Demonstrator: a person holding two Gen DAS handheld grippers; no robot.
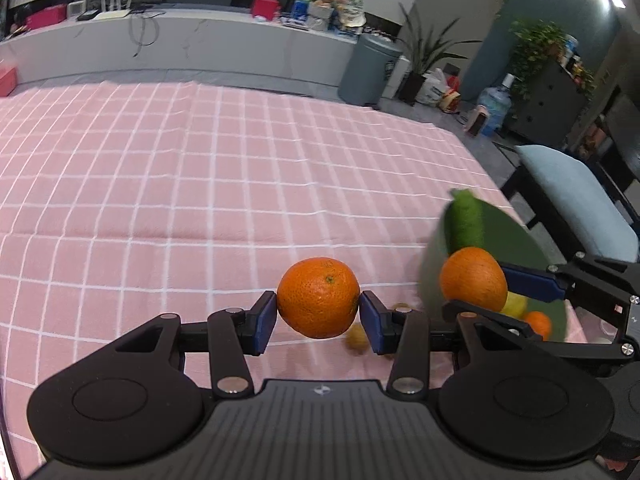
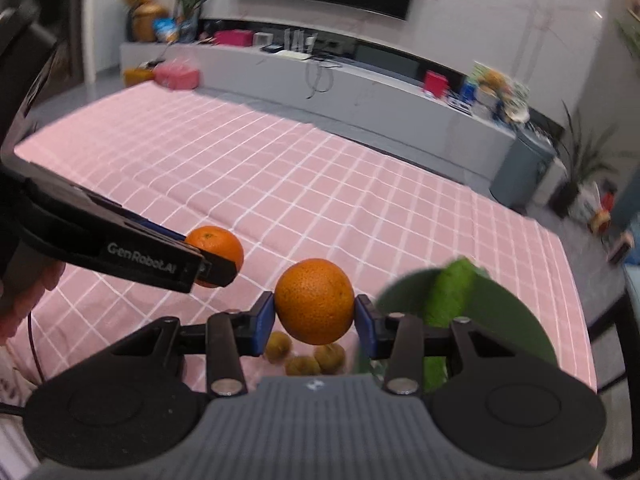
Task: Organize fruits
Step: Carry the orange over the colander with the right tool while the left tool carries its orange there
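Observation:
My left gripper [image 1: 318, 316] is shut on an orange [image 1: 318, 302] and holds it above the pink checked cloth; it also shows in the right wrist view [image 2: 218, 262]. My right gripper [image 2: 314, 318] is shut on a second orange [image 2: 314, 300], which also shows in the left wrist view [image 1: 474, 278], over the near rim of a green bowl [image 1: 516, 240]. The bowl holds a green cucumber [image 1: 464, 220], a yellow fruit [image 1: 516, 306] and a small orange [image 1: 538, 324]. Three small brown fruits [image 2: 304, 356] lie on the cloth below my right gripper.
The pink checked tablecloth [image 1: 200, 168] covers the table. The table's right edge is close behind the bowl, with a light blue chair [image 1: 576, 196] beyond it. A grey counter [image 2: 360, 92] runs along the far side.

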